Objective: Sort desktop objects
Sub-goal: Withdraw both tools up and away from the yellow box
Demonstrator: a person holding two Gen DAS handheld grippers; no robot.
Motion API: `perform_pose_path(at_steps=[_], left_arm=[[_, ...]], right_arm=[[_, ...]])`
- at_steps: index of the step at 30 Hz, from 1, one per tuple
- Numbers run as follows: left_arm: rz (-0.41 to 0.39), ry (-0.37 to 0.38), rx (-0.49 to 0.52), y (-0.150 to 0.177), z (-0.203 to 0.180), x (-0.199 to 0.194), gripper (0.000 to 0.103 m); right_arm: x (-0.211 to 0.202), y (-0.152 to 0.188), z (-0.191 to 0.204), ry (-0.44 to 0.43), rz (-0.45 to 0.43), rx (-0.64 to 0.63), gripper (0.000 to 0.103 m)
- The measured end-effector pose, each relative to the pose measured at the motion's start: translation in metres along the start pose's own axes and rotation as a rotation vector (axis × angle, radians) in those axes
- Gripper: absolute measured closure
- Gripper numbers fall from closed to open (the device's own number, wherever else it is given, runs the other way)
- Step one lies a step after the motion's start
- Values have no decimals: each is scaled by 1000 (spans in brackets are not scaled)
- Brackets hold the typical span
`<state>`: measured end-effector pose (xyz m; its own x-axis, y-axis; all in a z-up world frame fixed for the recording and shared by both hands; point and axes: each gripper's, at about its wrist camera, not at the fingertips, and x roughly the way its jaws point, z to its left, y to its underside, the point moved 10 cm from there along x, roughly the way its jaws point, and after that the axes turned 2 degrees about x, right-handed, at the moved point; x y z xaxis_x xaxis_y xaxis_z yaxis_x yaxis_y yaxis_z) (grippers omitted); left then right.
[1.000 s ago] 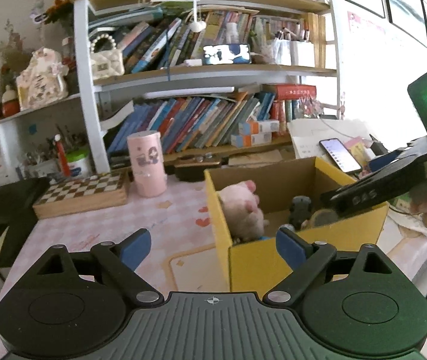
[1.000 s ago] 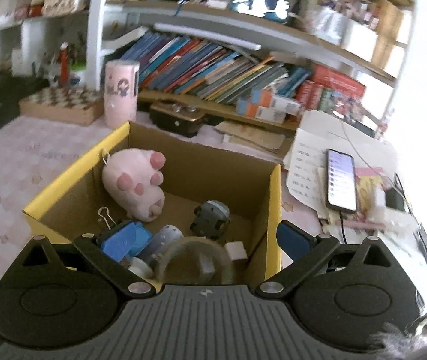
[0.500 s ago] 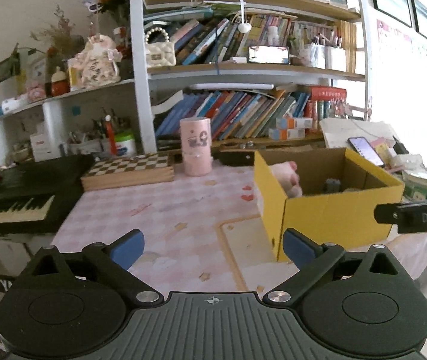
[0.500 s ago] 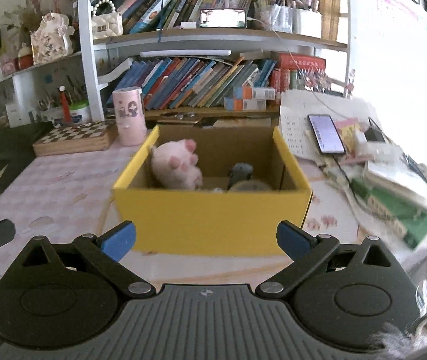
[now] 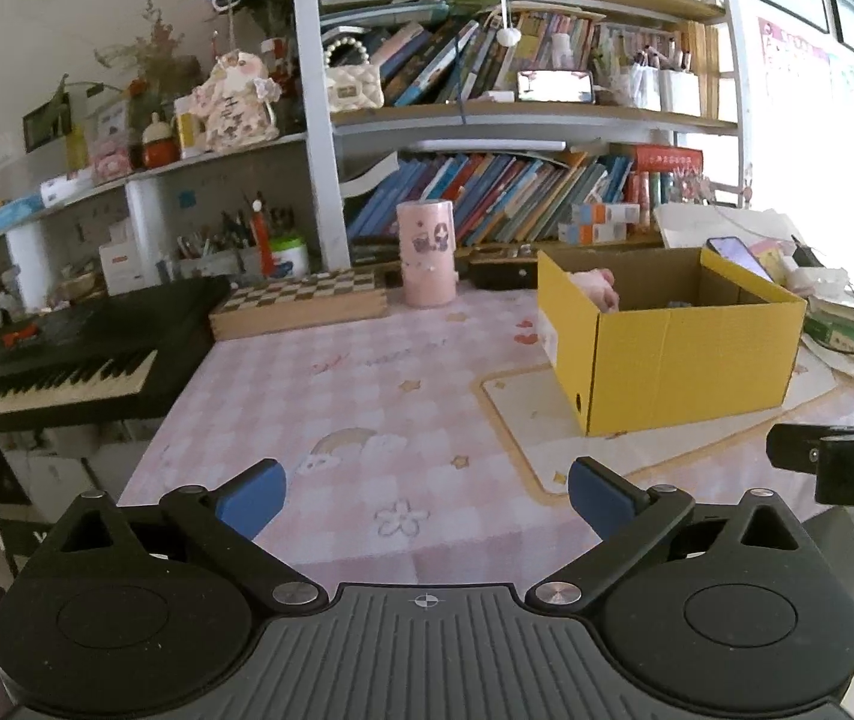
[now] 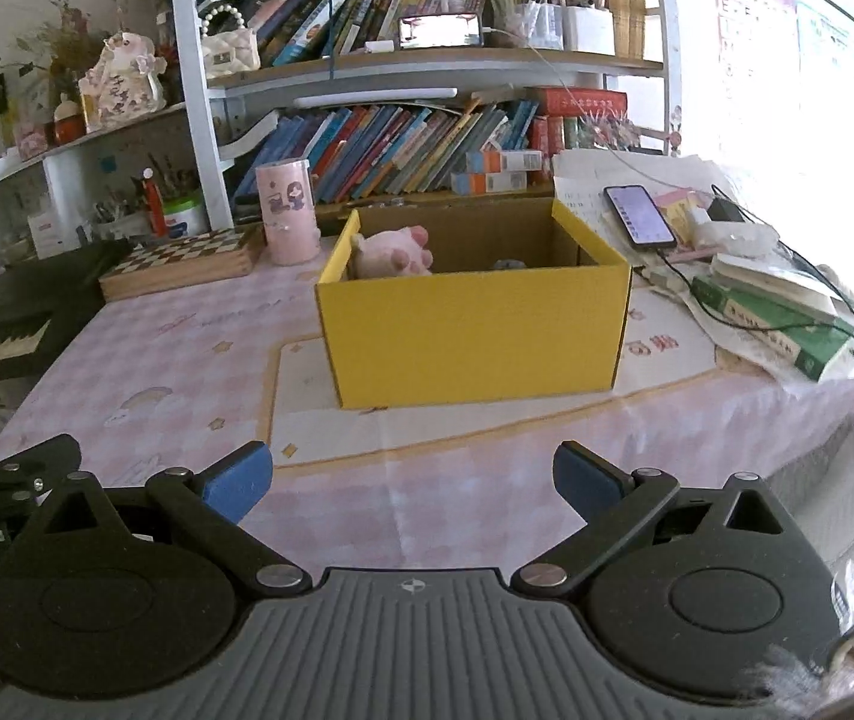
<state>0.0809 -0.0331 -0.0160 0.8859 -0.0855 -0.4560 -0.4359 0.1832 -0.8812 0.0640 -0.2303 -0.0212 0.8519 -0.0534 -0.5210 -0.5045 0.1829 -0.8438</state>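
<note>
Left gripper (image 5: pixel 423 501) jaws just spread wide, nothing between. Right gripper (image 6: pixel 411 483) jaws wide, empty. Yellow box (image 6: pixel 475 333) well ahead.

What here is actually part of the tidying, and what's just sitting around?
Part of the job: yellow box, pink plush toy inside it, left gripper and right gripper, both empty.

Lying about: pink cup, chessboard, phone, keyboard.

One yellow box (image 6: pixel 475 339) sat on the counter (image 6: pixel 186 354), one pink plush (image 6: pixel 396 252) inside; one pink cylinder (image 6: pixel 287 210), one chessboard (image 6: pixel 180 261), one phone (image 6: pixel 640 216) stood farther back.
</note>
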Motion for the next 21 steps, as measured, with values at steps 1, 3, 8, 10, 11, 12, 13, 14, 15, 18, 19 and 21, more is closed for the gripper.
perform_pose_path(at_steps=[1, 3, 8, 10, 11, 12, 13, 14, 15, 18, 19, 21], left_arm=[[-1, 6, -3, 2, 1, -2, 1], [0, 5, -7, 6, 3, -7, 1], [12, -20, 4, 16, 9, -16, 1], [19, -22, 10, 19, 10, -19, 1], [21, -26, 12, 21, 11, -20, 1], [24, -29, 13, 22, 13, -21, 1], [26, -31, 14, 23, 13, -21, 1], [29, -33, 14, 25, 14, -23, 1], [31, -34, 14, 26, 15, -23, 1], [37, -37, 20, 30, 16, -26, 1], [37, -40, 25, 31, 16, -27, 1], [27, -51, 35, 32, 17, -30, 1]], right_arm=[[-3, 3, 2, 0, -1, 4, 2], [-9, 11, 5, 1, -2, 15, 2], [-18, 22, 14, 1, -4, 6, 2], [-22, 26, 17, 4, -6, -2, 2], [-23, 27, 18, 7, -8, -4, 2], [-23, 28, 19, 10, -8, -6, 2], [-24, 30, 20, 12, -6, -7, 2], [-25, 31, 21, 14, -5, -6, 2], [-26, 33, 22, 15, -5, -5, 2], [-25, 32, 21, 15, -5, -5, 2], [-27, 34, 22, 15, -4, -5, 2], [-27, 33, 22, 15, -6, -5, 2]])
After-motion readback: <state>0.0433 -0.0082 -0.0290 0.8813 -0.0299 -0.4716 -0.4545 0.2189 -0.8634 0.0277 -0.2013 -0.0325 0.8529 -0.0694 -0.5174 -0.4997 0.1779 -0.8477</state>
